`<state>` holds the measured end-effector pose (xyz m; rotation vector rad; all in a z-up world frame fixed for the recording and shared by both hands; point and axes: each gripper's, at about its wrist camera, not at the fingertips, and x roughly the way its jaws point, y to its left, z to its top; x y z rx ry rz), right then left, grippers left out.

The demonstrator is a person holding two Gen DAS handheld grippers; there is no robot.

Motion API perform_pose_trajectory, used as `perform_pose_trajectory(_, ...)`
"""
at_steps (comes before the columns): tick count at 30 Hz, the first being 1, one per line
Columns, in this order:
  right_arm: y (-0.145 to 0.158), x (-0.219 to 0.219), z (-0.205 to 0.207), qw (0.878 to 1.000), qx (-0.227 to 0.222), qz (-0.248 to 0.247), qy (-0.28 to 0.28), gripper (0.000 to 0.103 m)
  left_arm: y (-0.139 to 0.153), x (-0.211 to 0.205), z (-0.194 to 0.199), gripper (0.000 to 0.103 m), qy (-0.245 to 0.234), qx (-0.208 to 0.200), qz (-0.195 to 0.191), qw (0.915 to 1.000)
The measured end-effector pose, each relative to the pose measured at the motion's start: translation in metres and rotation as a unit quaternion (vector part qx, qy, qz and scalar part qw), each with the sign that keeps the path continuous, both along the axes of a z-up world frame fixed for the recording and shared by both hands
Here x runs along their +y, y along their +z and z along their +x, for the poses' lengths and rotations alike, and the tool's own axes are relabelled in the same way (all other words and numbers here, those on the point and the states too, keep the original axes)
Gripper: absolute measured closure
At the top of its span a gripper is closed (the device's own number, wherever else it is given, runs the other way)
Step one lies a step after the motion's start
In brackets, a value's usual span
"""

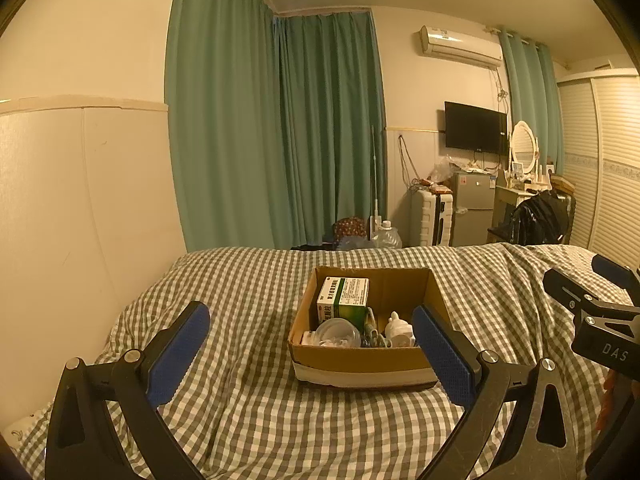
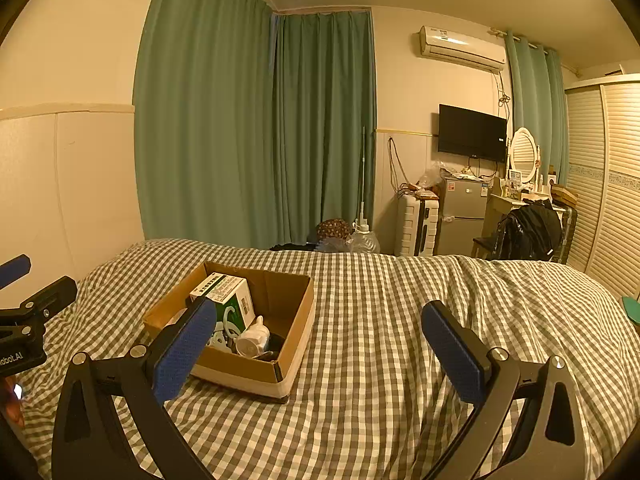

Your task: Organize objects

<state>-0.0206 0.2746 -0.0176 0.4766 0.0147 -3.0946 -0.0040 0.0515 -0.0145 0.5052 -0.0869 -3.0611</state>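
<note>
An open cardboard box (image 1: 356, 360) (image 2: 256, 372) sits on the checked bedspread. Inside it lie a green and white medicine carton (image 1: 344, 298) (image 2: 230, 296), a clear round lid (image 1: 338, 332), a small white bottle (image 1: 398, 330) (image 2: 252, 340) and other small items I cannot make out. My left gripper (image 1: 310, 334) stands open with nothing between its fingers, just in front of the box. My right gripper (image 2: 320, 328) is open and empty too, to the right of the box; its left pad (image 2: 184, 348) overlaps the box's near corner in the view.
The green checked bedspread (image 1: 248, 408) (image 2: 380, 320) covers the whole bed. A wall panel runs along the left. Beyond the bed's far end stand curtains, a white suitcase (image 1: 430, 216), a small fridge (image 1: 472, 208), a dressing table and a louvred wardrobe (image 2: 608, 184).
</note>
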Motion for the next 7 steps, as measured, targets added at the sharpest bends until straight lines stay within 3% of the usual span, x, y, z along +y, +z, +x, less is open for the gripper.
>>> perform_pose_trajectory(7,-0.0009,-0.0012,-0.0011,1.000,-0.001,0.001,0.000,0.000,0.0000,-0.0004,0.0018,0.000,0.000,0.002,0.005,1.0000)
